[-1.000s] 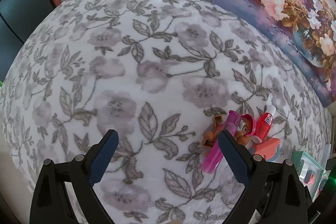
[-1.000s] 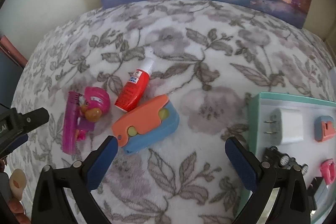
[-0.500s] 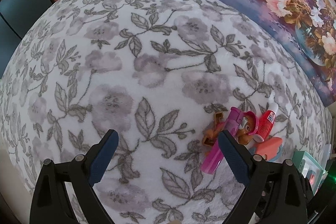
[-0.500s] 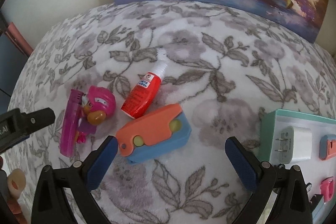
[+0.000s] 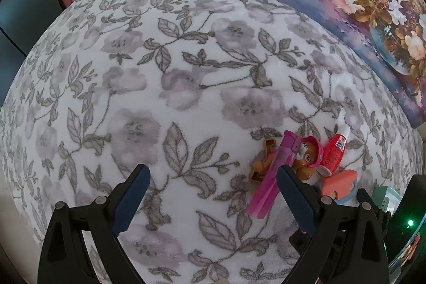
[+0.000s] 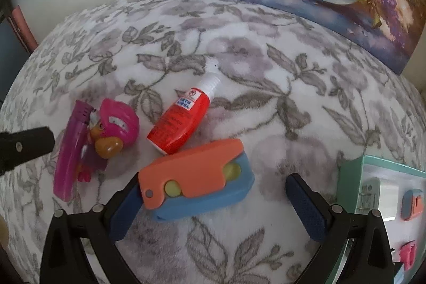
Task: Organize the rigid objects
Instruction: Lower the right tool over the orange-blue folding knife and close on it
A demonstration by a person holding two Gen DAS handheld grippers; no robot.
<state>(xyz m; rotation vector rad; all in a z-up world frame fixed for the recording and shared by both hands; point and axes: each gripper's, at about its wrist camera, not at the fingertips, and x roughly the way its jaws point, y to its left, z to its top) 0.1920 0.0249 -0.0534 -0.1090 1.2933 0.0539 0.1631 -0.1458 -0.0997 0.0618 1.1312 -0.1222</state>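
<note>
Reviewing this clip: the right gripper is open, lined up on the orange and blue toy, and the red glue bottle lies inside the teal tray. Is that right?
Not quite. The red glue bottle lies on the floral blanket, just behind the orange and blue toy, not in the teal tray. The right wrist view shows this. The rest holds: the right gripper is open and lined up on that toy.
</note>
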